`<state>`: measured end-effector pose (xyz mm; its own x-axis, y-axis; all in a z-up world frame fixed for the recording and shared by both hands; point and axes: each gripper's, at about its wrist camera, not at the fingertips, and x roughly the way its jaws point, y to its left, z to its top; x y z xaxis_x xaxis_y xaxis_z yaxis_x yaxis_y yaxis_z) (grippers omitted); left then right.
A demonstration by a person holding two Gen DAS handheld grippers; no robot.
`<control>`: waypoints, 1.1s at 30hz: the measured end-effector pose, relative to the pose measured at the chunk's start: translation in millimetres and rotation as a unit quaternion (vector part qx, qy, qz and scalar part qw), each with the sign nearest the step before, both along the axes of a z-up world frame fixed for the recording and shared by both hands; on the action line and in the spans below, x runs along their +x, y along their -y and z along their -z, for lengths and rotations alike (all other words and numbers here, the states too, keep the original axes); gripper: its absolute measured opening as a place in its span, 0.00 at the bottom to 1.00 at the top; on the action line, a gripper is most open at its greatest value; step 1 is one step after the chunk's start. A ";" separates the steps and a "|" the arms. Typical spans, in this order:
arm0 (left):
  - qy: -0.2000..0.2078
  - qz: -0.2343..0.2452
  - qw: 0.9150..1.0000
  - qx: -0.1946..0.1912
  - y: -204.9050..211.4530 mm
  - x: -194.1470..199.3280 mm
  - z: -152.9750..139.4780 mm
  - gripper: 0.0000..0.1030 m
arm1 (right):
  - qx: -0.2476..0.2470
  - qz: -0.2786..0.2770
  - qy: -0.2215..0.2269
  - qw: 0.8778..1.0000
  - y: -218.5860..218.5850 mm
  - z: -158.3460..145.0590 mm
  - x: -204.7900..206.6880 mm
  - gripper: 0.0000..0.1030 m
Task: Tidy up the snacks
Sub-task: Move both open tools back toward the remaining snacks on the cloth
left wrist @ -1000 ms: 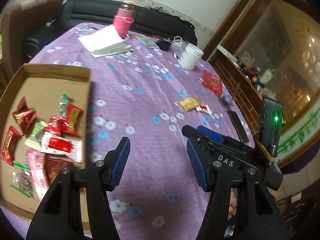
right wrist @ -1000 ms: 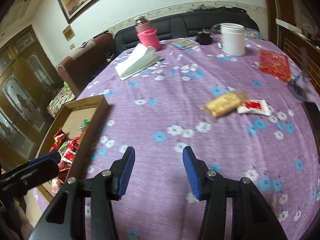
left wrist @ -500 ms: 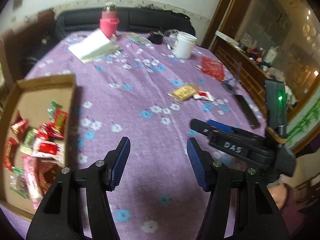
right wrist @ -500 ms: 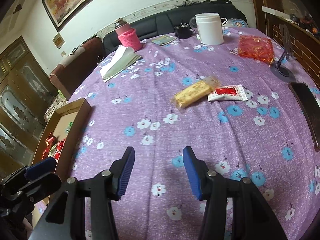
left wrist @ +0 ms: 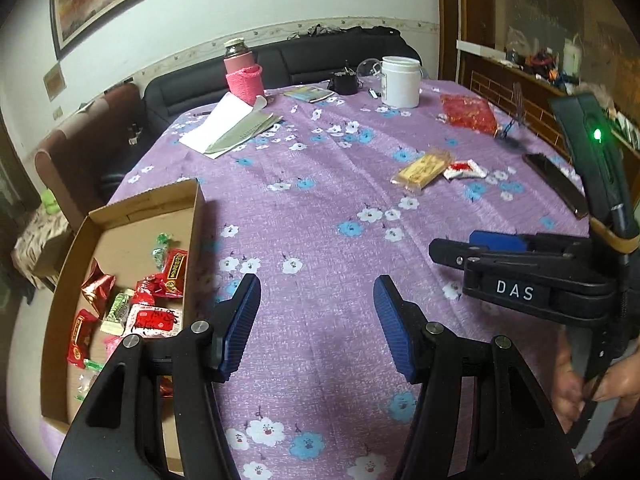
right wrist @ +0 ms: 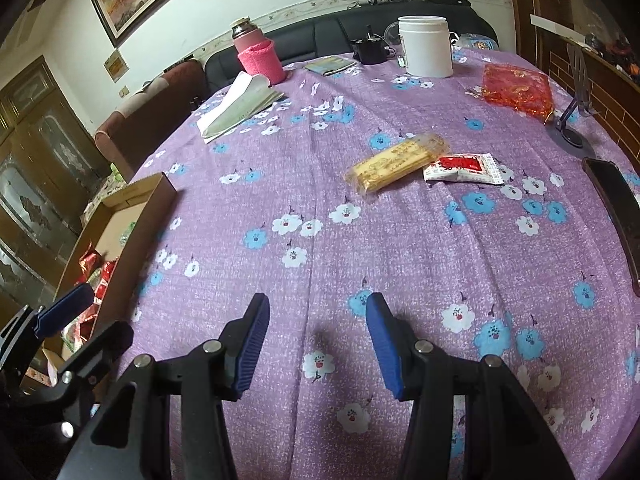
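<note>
Left tongs (left wrist: 316,320) and right tongs (right wrist: 318,342): ribbed blue pads on black arms, both spread wide, gripping nothing, hovering above the bench (right wrist: 360,248) with its purple flowered cloth. Crinkled foil snacks (left wrist: 136,300) lie in the flat cardboard tray (left wrist: 194,248) at left. A clear-wrapped biscuit bar (right wrist: 396,162) and white-red packet (right wrist: 462,168) touch, far right. Since the earlier frame, both tongs have risen and tilted toward the far side.

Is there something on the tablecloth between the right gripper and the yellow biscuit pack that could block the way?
Nothing visible: between the open right gripper and the yellow biscuit pack lies only bare tablecloth.
</note>
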<state>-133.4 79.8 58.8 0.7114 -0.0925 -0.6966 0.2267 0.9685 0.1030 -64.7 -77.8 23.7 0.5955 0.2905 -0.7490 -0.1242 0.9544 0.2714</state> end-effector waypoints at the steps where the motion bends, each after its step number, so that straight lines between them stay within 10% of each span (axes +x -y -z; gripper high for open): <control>1: -0.002 0.002 1.000 0.002 0.9 0.1 1.5 0.57 | -0.002 0.001 0.000 1.000 0.1 0.1 0.0 0.52; 33: -0.085 0.003 0.996 -0.031 -6.9 17.8 36.5 0.57 | 0.006 0.028 -0.011 1.000 21.4 7.9 -3.5 0.61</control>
